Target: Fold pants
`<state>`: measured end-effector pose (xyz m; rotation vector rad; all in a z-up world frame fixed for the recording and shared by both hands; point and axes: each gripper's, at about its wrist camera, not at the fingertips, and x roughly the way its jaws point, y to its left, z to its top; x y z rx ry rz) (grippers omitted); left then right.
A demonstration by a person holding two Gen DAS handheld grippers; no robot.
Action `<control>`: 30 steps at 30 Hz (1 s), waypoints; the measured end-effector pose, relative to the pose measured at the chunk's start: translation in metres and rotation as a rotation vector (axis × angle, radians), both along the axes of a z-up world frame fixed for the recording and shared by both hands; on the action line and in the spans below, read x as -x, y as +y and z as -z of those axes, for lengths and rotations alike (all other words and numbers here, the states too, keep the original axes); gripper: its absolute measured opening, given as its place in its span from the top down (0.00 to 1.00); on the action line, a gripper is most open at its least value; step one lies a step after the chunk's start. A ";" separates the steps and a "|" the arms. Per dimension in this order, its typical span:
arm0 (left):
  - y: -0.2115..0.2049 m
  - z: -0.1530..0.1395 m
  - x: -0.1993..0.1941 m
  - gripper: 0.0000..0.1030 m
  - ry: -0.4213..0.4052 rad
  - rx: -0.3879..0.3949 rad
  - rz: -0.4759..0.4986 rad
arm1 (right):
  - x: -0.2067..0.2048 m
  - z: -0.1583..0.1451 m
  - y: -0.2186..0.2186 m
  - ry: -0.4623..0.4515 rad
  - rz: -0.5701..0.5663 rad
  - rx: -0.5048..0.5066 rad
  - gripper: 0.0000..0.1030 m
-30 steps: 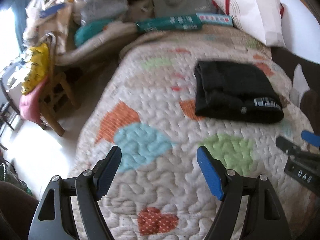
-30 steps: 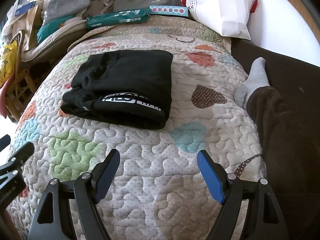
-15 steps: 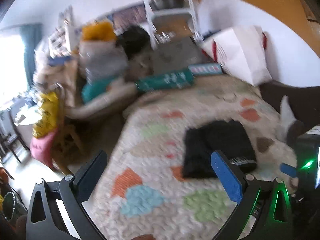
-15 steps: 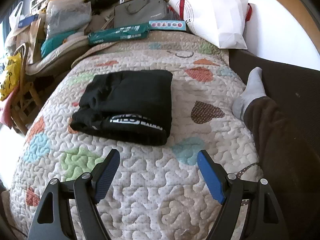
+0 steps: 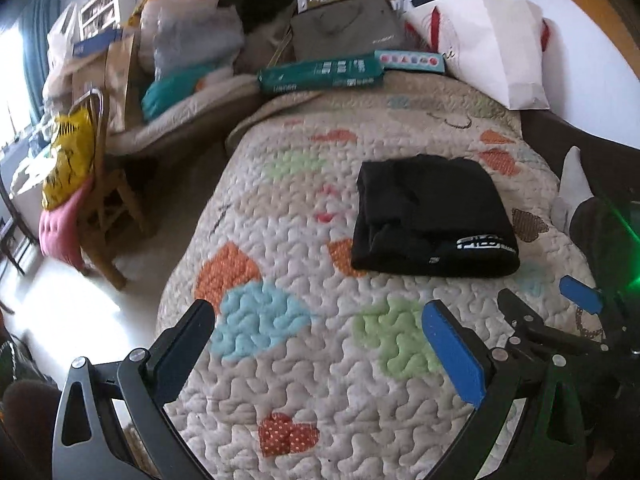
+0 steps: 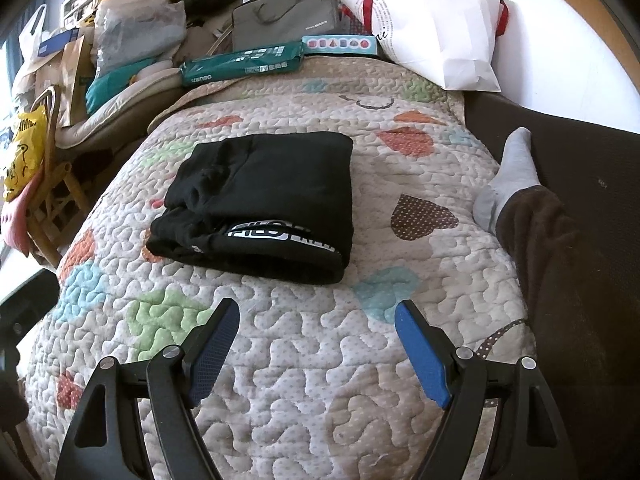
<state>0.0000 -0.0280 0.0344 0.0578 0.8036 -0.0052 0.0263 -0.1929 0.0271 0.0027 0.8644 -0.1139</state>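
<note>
The black pants lie folded into a compact rectangle on the quilted bedspread, white lettering on the waistband facing me. They also show in the right wrist view. My left gripper is open and empty, held above the quilt short of the pants and to their left. My right gripper is open and empty, just in front of the pants' near edge. The right gripper also shows at the right edge of the left wrist view.
A person's leg in brown trousers with a grey sock rests on the bed's right side. A white paper bag, a teal box and piled bags sit at the bed's far end. A wooden chair stands to the left.
The left gripper swung up and back, then settled lower again, farther from the pants than a second ago. The right gripper drew back slightly. The pants have not moved.
</note>
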 end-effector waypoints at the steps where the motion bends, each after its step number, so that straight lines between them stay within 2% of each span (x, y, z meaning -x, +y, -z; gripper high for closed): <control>1: 0.002 0.002 -0.001 0.00 0.010 0.006 -0.004 | 0.000 0.000 0.000 0.001 0.000 0.001 0.18; 30: 0.003 0.020 -0.008 0.00 0.090 0.027 0.017 | -0.002 0.005 0.006 0.020 -0.028 0.002 0.18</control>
